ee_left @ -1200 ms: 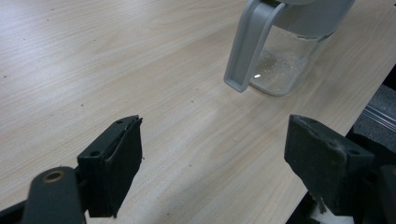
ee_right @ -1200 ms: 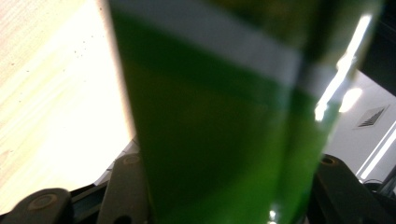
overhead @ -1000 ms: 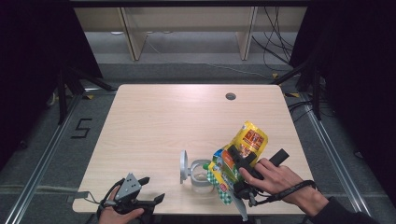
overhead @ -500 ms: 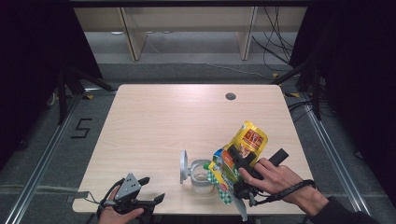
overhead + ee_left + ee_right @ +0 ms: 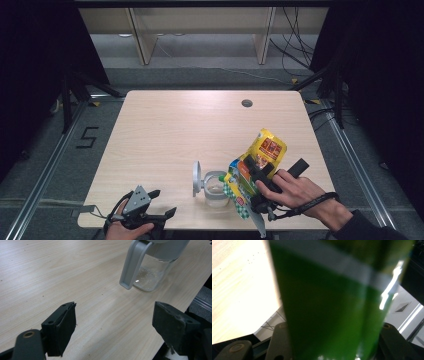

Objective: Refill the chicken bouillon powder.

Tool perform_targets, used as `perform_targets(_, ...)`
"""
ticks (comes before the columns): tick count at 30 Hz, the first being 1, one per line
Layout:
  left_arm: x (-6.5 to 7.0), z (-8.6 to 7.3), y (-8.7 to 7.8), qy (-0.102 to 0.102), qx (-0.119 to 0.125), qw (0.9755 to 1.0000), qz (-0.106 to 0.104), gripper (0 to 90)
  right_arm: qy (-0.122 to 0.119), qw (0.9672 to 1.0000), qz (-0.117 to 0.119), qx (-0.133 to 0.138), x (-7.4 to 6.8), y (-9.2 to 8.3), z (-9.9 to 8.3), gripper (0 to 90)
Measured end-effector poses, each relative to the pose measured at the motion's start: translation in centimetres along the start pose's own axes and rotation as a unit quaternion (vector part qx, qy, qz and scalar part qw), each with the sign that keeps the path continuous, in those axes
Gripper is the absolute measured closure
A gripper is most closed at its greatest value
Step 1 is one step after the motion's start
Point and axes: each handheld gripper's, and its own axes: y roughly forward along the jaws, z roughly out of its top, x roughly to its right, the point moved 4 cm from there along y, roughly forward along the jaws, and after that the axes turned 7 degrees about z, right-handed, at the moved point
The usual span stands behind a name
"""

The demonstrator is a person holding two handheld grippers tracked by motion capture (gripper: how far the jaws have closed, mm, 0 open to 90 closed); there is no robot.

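Blocking right hand-held gripper [image 5: 260, 187]: green packet [image 5: 332, 305].

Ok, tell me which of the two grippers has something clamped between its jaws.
The right gripper, near the table's right front edge: it grips the yellow and green snack bag beside the glass jar. The left gripper stands open with bare tabletop between its jaws.

Left gripper [image 5: 161, 209] is sitting at the table's 7 o'clock edge, jaws gaping wide, pointing toward 3 o'clock. Right hand [image 5: 292, 189] is coming in from 5 o'clock, its right gripper [image 5: 248, 175] clamping partway, aimed at 10 o'clock.
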Motion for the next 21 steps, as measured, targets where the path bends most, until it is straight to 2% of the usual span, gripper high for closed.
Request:
perform_targets(1, 0.02, 0.0, 0.02, 0.0, 0.0, 1.0, 0.0, 18.8, 0.008, 1.0, 0.004, -0.001, -0.12, -0.03, -0.03, 54.8)
perform_targets(4, 0.02, -0.01, 0.03, -0.001, 0.0, 1.0, 0.0, 18.7, -0.001, 1.0, 0.001, -0.003, -0.13, -0.02, 0.0, 54.8)
perform_targets(5, 0.01, -0.01, 0.01, -0.001, -0.001, 1.0, 0.001, 18.8, -0.001, 1.0, -0.004, -0.002, -0.06, -0.03, -0.02, 54.8)
perform_targets(6, 0.0, -0.02, 0.0, 0.0, -0.001, 1.0, 0.002, 18.8, -0.001, 1.0, 0.003, 0.002, -0.04, 0.01, -0.01, 54.8)
perform_targets(11, 0.02, -0.01, 0.03, 0.0, 0.0, 1.0, -0.001, 18.7, 0.007, 1.0, 0.005, -0.002, -0.14, -0.01, -0.04, 54.8)
perform_targets(14, 0.03, -0.03, 0.01, -0.002, -0.002, 1.0, 0.001, 18.7, -0.001, 1.0, 0.003, 0.0, -0.02, 0.0, -0.02, 54.8)
perform_targets(15, -0.1, -0.06, -0.06, 0.007, -0.007, 0.9999, 0.003, 18.7, -0.008, 1.0, 0.002, 0.003, 0.07, 0.03, 0.0, 54.8)
perform_targets(17, -0.09, -0.06, 0.03, 0.007, -0.004, 1.0, 0.0, 18.8, -0.009, 1.0, 0.001, 0.002, 0.06, 0.04, -0.02, 54.8)
perform_targets(21, -0.07, -0.05, 0.04, 0.005, -0.002, 1.0, -0.001, 18.7, -0.001, 1.0, 0.004, -0.002, -0.15, 0.06, -0.18, 54.8)
